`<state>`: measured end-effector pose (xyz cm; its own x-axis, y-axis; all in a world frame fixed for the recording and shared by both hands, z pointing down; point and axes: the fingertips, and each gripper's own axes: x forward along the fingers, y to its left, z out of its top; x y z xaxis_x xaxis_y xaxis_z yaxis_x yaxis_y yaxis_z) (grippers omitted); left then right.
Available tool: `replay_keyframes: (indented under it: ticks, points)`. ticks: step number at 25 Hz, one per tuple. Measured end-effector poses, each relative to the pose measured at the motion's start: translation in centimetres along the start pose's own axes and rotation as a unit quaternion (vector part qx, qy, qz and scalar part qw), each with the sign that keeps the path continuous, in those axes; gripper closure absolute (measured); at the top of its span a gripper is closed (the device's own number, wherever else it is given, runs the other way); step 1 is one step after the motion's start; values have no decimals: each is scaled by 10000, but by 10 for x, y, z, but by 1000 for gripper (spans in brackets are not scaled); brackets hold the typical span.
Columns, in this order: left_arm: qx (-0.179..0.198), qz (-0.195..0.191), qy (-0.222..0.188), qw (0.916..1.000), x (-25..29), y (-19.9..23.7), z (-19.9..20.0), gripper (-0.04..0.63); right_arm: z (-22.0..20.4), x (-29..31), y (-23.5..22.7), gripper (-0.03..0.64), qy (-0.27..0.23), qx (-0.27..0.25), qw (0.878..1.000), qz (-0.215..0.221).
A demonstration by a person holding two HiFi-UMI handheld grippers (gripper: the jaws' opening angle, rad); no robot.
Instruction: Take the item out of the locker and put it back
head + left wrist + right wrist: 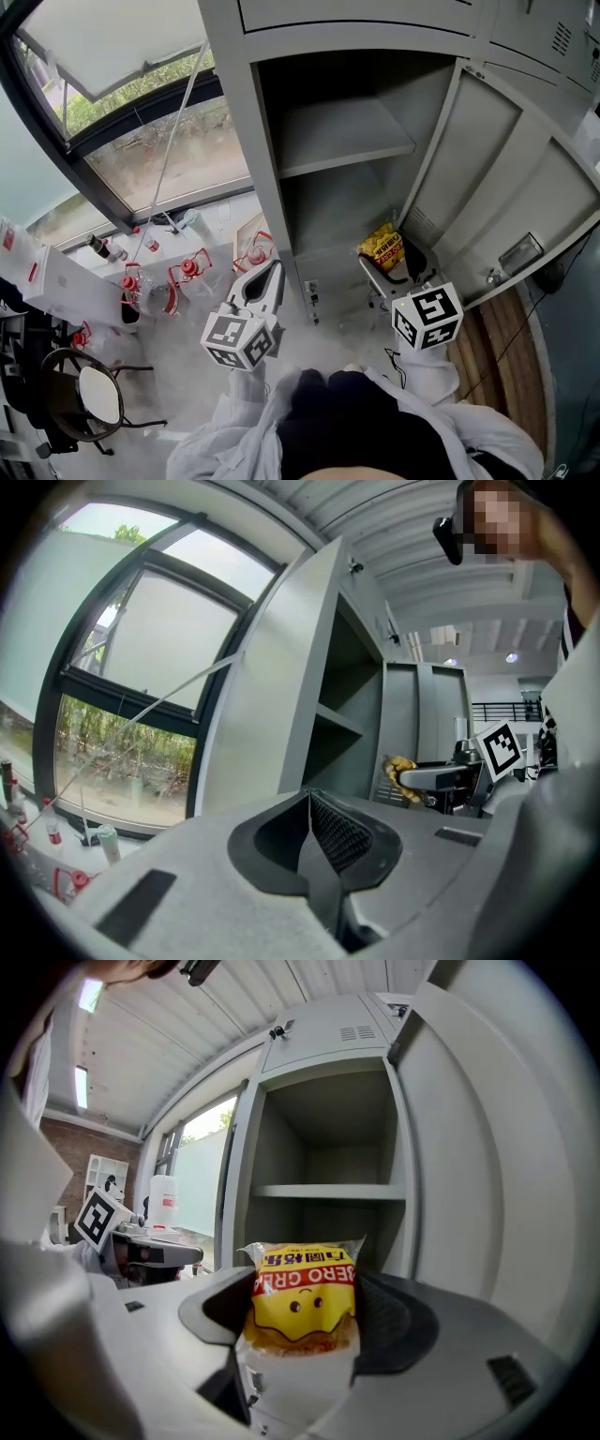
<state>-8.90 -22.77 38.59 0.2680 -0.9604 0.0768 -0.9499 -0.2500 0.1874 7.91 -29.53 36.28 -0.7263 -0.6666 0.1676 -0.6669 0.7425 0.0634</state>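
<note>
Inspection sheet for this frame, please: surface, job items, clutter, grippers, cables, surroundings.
Surface: locker shelf bare; locker door swung open.
Job's things: yellow snack packet at the locker's lower opening.
Clutter: bottles and red-capped items on the floor under the window; a chair nearby.
Grippers: right gripper shut on the snack packet; left gripper shut, empty, left of the locker.
Cables: thin dark line on the floor beside the door, possibly a cable.
Surroundings: large window, greenery outside.
</note>
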Motion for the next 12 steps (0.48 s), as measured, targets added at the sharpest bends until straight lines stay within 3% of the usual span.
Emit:
replay_keyframes:
  ticks: [8,12]
  points:
    - [152,110,-385,9991,0,10,37,583,110,29,3,301,-655,-754,9936,531]
    - [148,182,-540,9983,1,16,49,581,156,53,0,301,-690,-1124,9892,642]
